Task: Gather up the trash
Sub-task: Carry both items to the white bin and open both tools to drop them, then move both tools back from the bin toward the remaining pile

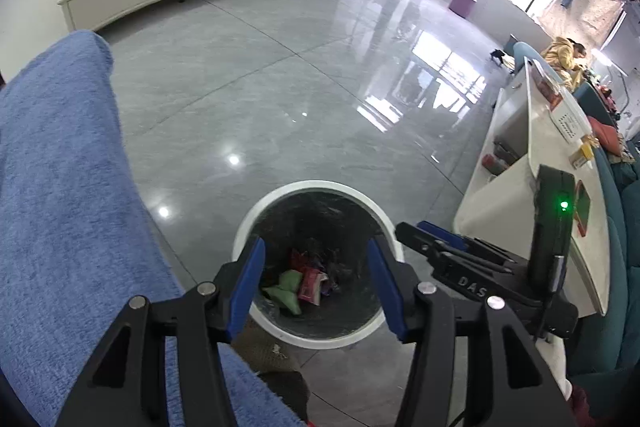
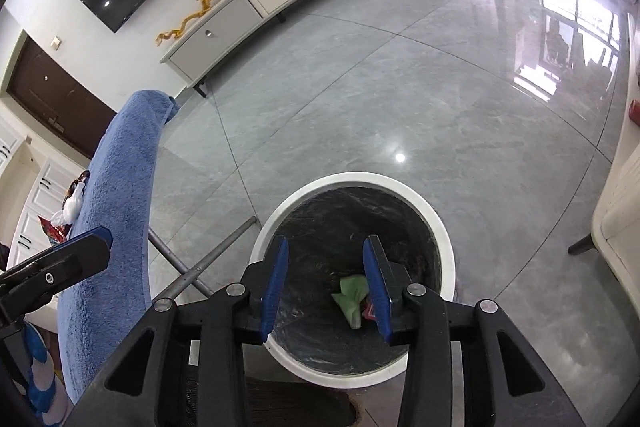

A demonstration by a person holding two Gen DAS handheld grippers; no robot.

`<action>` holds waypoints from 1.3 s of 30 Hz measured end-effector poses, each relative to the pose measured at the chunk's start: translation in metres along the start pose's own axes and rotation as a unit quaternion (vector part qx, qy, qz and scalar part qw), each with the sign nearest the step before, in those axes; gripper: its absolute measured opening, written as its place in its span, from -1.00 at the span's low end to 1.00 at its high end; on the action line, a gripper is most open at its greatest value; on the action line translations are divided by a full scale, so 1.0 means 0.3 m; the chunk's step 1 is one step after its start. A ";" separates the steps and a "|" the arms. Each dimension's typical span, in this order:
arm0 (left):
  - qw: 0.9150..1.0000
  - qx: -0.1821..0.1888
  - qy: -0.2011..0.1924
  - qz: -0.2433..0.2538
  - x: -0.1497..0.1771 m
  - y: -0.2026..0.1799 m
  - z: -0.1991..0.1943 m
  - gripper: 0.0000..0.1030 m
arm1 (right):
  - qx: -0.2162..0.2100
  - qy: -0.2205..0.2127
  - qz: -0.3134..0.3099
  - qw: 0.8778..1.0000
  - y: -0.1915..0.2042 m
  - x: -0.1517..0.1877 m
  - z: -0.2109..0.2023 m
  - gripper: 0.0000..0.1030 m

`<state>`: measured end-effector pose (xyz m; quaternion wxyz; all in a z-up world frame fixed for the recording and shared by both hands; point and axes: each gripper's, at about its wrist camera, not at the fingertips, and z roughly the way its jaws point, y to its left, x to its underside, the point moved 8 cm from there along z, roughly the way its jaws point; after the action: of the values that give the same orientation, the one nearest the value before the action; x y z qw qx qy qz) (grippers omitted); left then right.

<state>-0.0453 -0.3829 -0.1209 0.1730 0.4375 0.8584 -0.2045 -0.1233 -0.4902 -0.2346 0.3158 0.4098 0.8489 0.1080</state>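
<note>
Blue towel beside bin; metal legs possibly touching.

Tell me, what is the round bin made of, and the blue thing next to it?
The bin looks like smooth white plastic: its rim is even and slightly shiny. Inside is a thin black plastic liner, crinkled and glossy. The blue cover looks like soft towel cloth, fuzzy and matte, though I can't be sure.

"DAS" on right gripper
</note>
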 end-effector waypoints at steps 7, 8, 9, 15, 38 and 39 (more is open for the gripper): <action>0.996 -0.070 -0.051 0.003 0.021 0.074 -0.111 0.01 | 0.000 -0.008 -0.006 1.000 0.033 -0.001 -0.025 -0.24; 0.995 -0.079 -0.058 0.002 0.024 0.083 -0.128 0.01 | 0.000 -0.009 -0.008 1.000 0.039 -0.001 -0.031 -0.23; 0.994 -0.089 -0.067 0.001 0.029 0.095 -0.152 0.01 | 0.000 -0.011 -0.010 1.000 0.049 -0.001 -0.038 -0.23; 0.985 -0.130 -0.112 -0.001 0.050 0.162 -0.280 0.01 | -0.004 -0.019 -0.022 1.000 0.103 0.012 -0.074 -0.23; 0.952 -0.187 -0.216 -0.110 0.213 0.466 -0.656 0.35 | -0.026 -0.045 -0.137 0.989 0.516 0.077 -0.233 -0.22; 0.950 -0.189 -0.219 -0.117 0.225 0.484 -0.670 0.36 | -0.027 -0.050 -0.146 0.988 0.543 0.082 -0.243 -0.22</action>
<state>0.0128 -0.1584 -0.0098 0.4109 0.2381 0.8675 -0.1484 -0.0779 -0.3614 -0.1168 0.3811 0.2775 0.8796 0.0632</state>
